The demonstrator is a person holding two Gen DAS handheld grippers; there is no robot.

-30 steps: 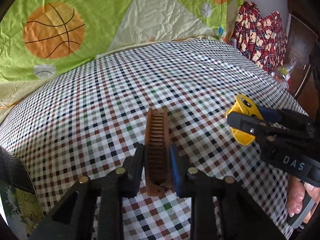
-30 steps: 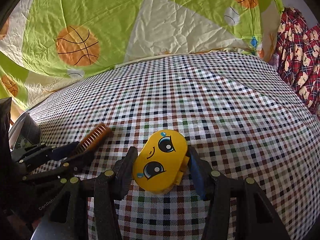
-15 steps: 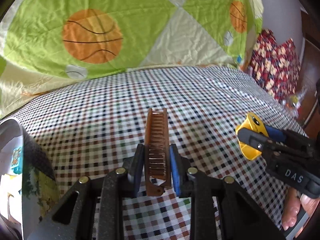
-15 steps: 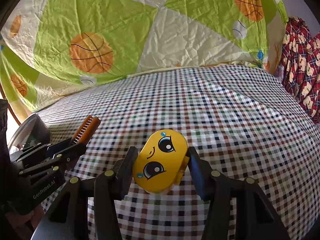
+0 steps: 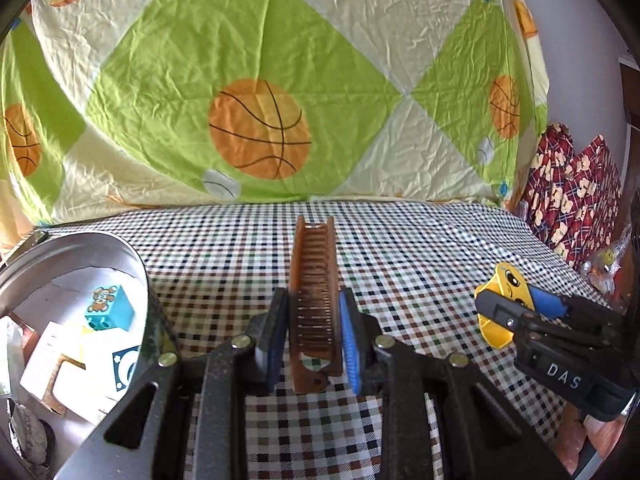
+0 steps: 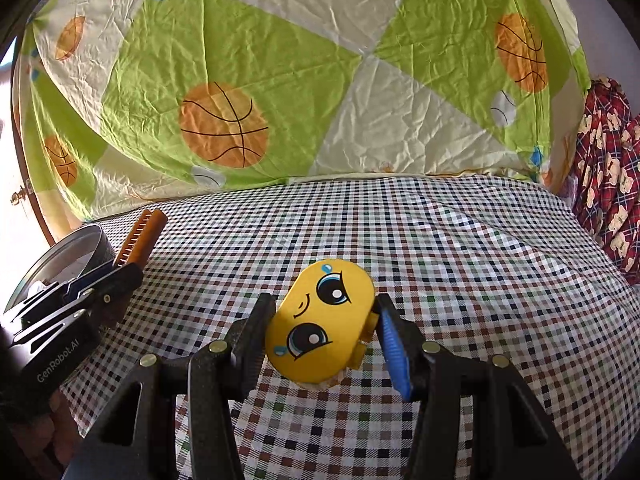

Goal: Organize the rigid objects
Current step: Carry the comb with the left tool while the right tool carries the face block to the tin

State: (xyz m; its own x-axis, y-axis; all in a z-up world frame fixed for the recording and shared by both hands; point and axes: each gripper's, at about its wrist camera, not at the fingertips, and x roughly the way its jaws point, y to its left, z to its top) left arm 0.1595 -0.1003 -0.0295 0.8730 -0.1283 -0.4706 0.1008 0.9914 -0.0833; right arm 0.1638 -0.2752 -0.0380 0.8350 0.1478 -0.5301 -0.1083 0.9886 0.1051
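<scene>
My left gripper is shut on a brown comb, held lengthwise above the checked cloth. The comb and left gripper also show at the left of the right wrist view. My right gripper is shut on a yellow toy block with a cartoon face. It shows at the right of the left wrist view, held by the right gripper. A round metal tin at the lower left holds a teal block and white pieces.
The tin's rim shows at the left of the right wrist view. A green and cream basketball-print sheet hangs behind the bed. Red patterned fabric lies at the far right. A hand holds the right gripper.
Both grippers have risen and tilted up, still holding the comb and the yellow block. The left gripper has moved left, so the metal tin now shows beside it.
</scene>
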